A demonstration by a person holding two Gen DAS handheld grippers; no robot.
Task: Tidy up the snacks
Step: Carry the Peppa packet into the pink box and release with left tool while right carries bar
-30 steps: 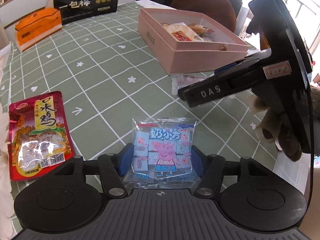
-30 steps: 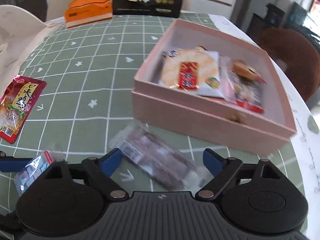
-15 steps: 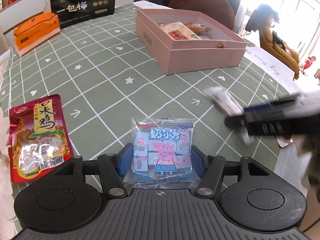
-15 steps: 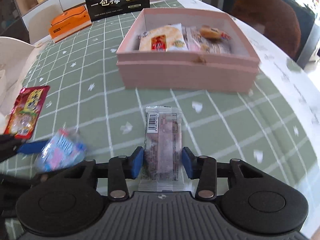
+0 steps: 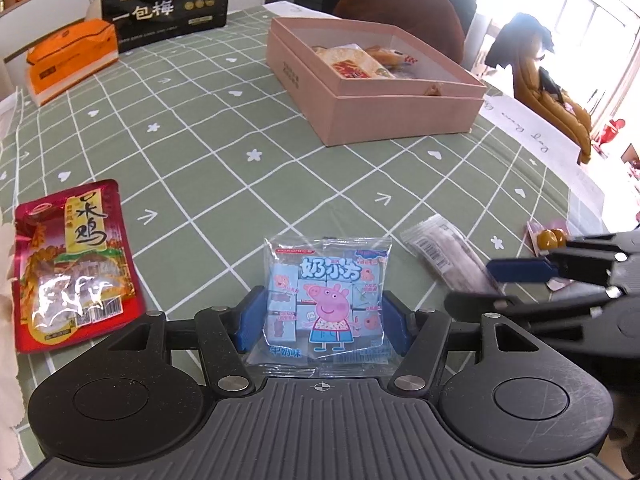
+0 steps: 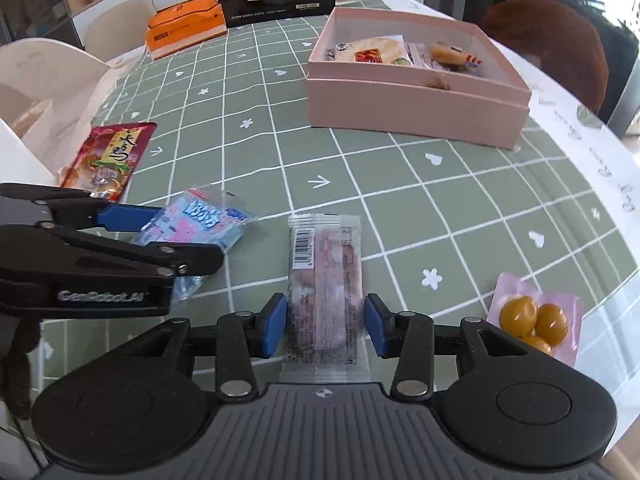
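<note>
My left gripper (image 5: 322, 318) is shut on a blue Peppa Pig snack packet (image 5: 326, 300), held low over the green checked tablecloth. My right gripper (image 6: 325, 322) is shut on a long clear pink bar packet (image 6: 325, 292), also low over the cloth. Each gripper shows in the other's view: the right one (image 5: 516, 276) with its bar packet (image 5: 452, 264), the left one (image 6: 160, 232) with the blue packet (image 6: 196, 224). The open pink box (image 5: 376, 80) (image 6: 416, 80) stands farther back with several snacks inside.
A red chicken snack pouch (image 5: 72, 264) (image 6: 110, 156) lies at the left. A pink pack of yellow balls (image 6: 536, 322) lies at the right near the table edge. An orange box (image 5: 72, 60) and a black bag (image 5: 164, 4) stand at the back.
My right gripper closed on the bar packet and pulled back from beside the pink box to the near side, next to the left gripper. The left gripper kept its packet and barely moved.
</note>
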